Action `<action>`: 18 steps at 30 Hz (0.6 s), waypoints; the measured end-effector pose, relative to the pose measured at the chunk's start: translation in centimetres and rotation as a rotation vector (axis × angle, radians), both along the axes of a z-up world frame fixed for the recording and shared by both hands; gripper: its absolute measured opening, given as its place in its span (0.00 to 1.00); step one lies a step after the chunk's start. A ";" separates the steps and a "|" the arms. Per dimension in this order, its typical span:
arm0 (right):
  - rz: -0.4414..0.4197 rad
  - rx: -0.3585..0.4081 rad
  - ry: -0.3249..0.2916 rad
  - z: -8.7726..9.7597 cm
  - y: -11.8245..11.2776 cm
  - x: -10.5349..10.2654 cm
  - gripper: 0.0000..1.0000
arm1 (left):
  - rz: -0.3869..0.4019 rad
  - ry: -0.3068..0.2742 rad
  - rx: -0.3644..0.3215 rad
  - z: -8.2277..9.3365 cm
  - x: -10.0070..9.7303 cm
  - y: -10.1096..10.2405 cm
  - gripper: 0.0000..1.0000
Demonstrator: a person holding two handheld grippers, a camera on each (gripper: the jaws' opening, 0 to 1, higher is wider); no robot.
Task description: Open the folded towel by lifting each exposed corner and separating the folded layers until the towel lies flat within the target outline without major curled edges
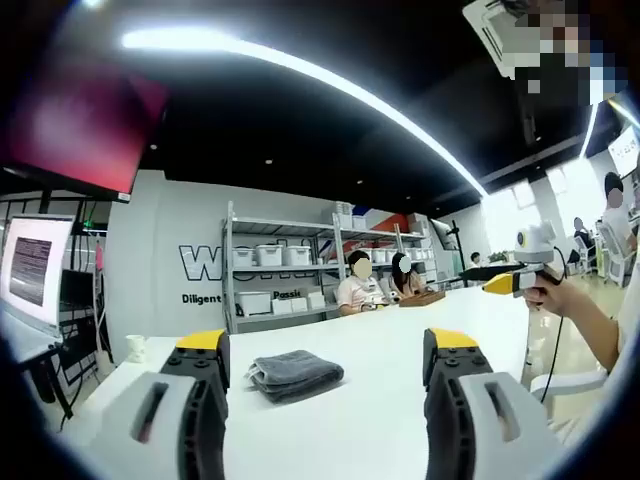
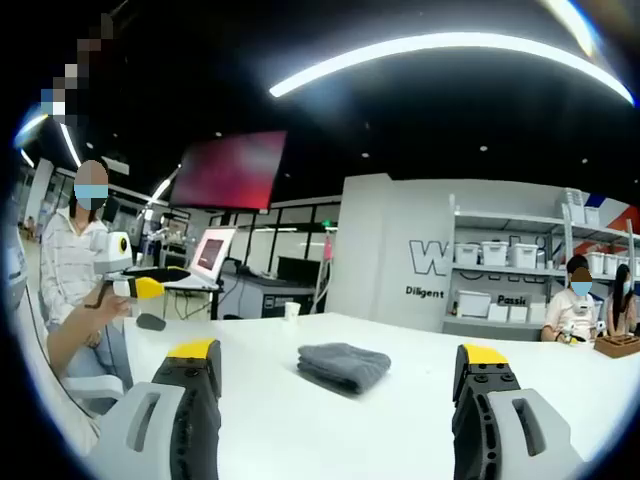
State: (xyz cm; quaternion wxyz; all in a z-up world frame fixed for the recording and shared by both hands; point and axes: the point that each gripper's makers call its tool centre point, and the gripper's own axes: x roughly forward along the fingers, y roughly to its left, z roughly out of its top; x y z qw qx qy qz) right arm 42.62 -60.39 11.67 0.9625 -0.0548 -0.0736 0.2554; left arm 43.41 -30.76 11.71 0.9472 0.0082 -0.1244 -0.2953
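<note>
A dark grey folded towel (image 1: 295,373) lies in a compact stack on the white table (image 1: 380,330). In the left gripper view it sits just ahead of my left gripper (image 1: 326,345), whose yellow-tipped jaws stand wide apart and hold nothing. The right gripper (image 1: 518,280) comes in from the right, held in a hand above the table's edge. In the right gripper view the towel (image 2: 345,365) rests ahead of my open right gripper (image 2: 338,352), which touches nothing. The left gripper (image 2: 140,285) shows at the left, in a hand, off the table (image 2: 300,430).
A paper cup (image 1: 135,347) stands near the table's far left corner. Two people (image 1: 357,288) sit at the far end beside a wooden box (image 1: 422,297). Shelves with white bins (image 1: 275,280) line the back wall. A monitor (image 1: 35,265) stands at the left.
</note>
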 end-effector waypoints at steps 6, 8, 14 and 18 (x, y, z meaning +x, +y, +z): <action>-0.003 0.022 0.018 -0.2 -0.2 0.2 0.96 | 0.008 0.007 0.018 -0.4 -0.1 -0.1 0.81; -0.003 0.019 0.021 -0.2 -0.2 0.1 0.96 | 0.005 0.008 0.019 -0.5 -0.1 -0.2 0.81; -0.007 0.020 0.021 0.0 -0.3 0.0 0.96 | 0.000 0.012 0.027 -0.7 -0.2 -0.6 0.81; -0.016 0.024 0.020 0.0 -0.8 0.1 0.96 | 0.002 0.011 0.032 -0.6 -0.2 -0.6 0.81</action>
